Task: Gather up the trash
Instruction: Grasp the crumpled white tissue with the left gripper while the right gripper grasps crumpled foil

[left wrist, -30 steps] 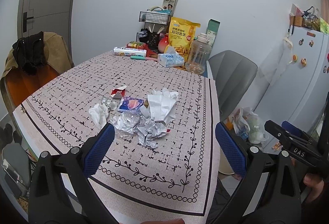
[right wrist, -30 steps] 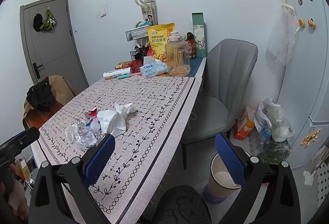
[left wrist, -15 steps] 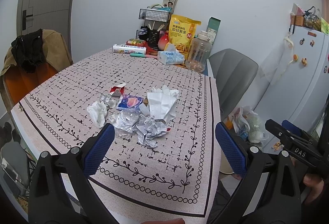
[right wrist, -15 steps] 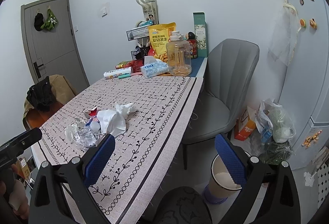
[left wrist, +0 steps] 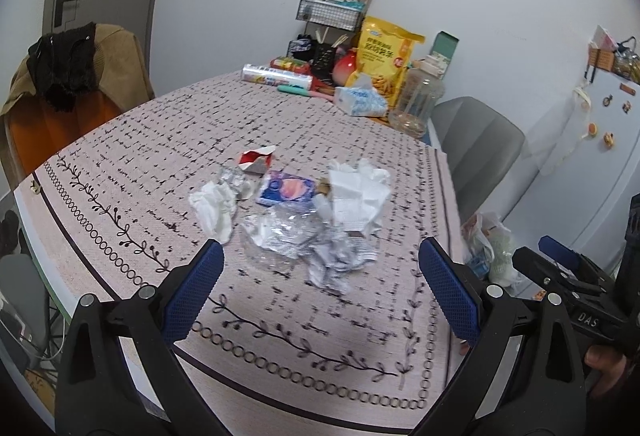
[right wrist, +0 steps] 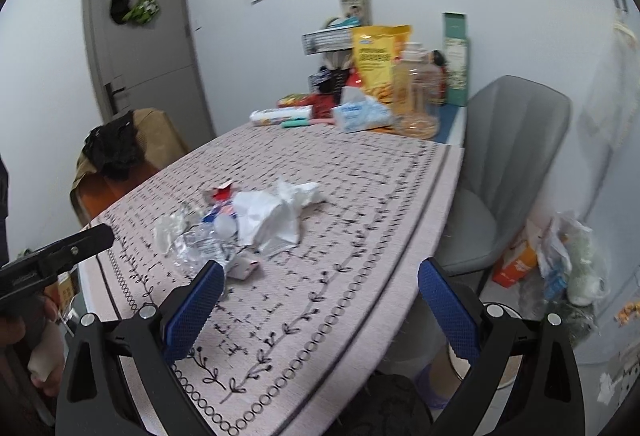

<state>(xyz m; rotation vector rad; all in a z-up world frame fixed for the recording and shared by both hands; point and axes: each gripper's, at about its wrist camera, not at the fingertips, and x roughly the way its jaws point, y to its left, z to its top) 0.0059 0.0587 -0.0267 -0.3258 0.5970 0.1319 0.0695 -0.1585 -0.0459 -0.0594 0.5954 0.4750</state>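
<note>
Trash pile (left wrist: pixel 296 220) sits mid-table, nearer the front edge — tissues, crinkled clear plastic, foil, small wrappers. Light, soft, crushable; the plastic likely slips, so pinch a bunched fold. Left gripper (left wrist: pixel 320 288) and right gripper (right wrist: pixel 320 296) both spread wide, empty.

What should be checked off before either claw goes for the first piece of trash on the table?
1. Left claw open and empty: ok, blue pads wide apart, nothing between them.
2. Right claw open and empty: ok.
3. Trash pile in view and unobstructed: ok, tissues, crumpled plastic and wrappers lie loose on the tablecloth.
4. Nearest piece picked out: ok, crumpled white tissue lies just beyond the left claw's left pad.
5. Bin ready: cannot tell, only a rim shows on the floor by the grey chair.
6. Non-trash clear of the pile: ok, tissue pack stands at the far end.
</note>
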